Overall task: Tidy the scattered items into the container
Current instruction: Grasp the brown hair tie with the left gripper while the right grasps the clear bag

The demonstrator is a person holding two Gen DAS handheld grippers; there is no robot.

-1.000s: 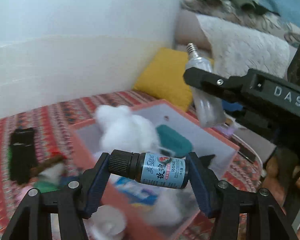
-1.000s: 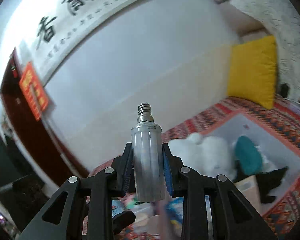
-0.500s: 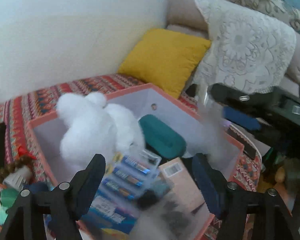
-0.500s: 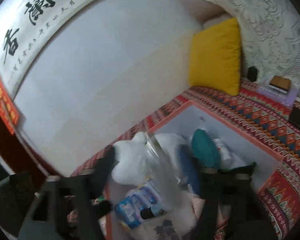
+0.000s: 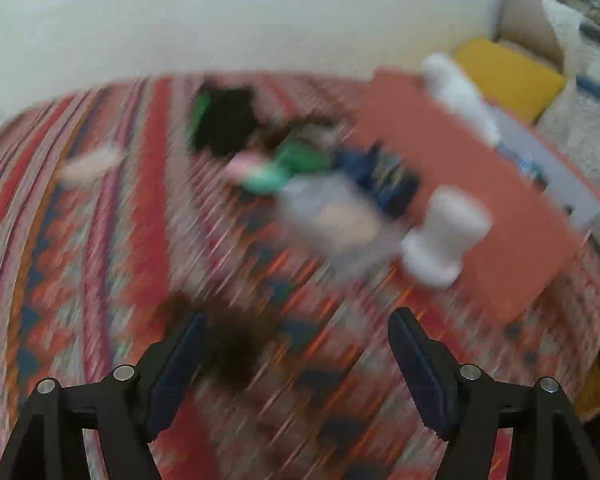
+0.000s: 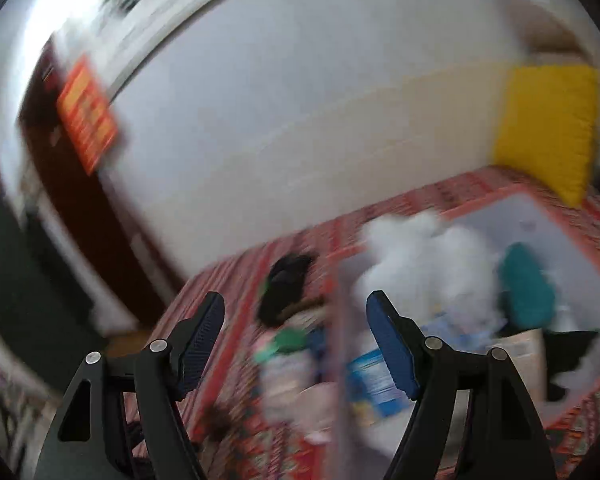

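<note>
Both views are strongly blurred, so small things are hard to tell. The left gripper (image 5: 296, 344) has its two fingers spread wide and they hold nothing; it hangs above the patterned red cloth (image 5: 80, 240). The right gripper (image 6: 296, 332) also has its two fingers spread apart and empty.

There is one container, an orange box (image 5: 460, 184) with pale inner walls, at the far right in the left wrist view. Inside it the right wrist view shows one white plush toy (image 6: 420, 256), one teal object (image 6: 526, 292), one blue packet (image 6: 370, 380) and something black (image 6: 572, 344) at the right side.

Outside the box, on the cloth to its left, several scattered items lie close together: one black object (image 5: 228, 120) at the far side, one green piece (image 5: 300, 156), one pink piece (image 5: 246, 164), one dark blue thing (image 5: 384, 176), one pale blurred item (image 5: 332, 216), and one white cylinder (image 5: 444, 236) just beside the box wall. One small pale thing (image 5: 88, 164) lies apart at the left, and one dark brown patch (image 5: 224, 340) lies near the left gripper; what it is, I cannot tell.

One yellow cushion (image 6: 548, 128) stands against the wall behind the box.
</note>
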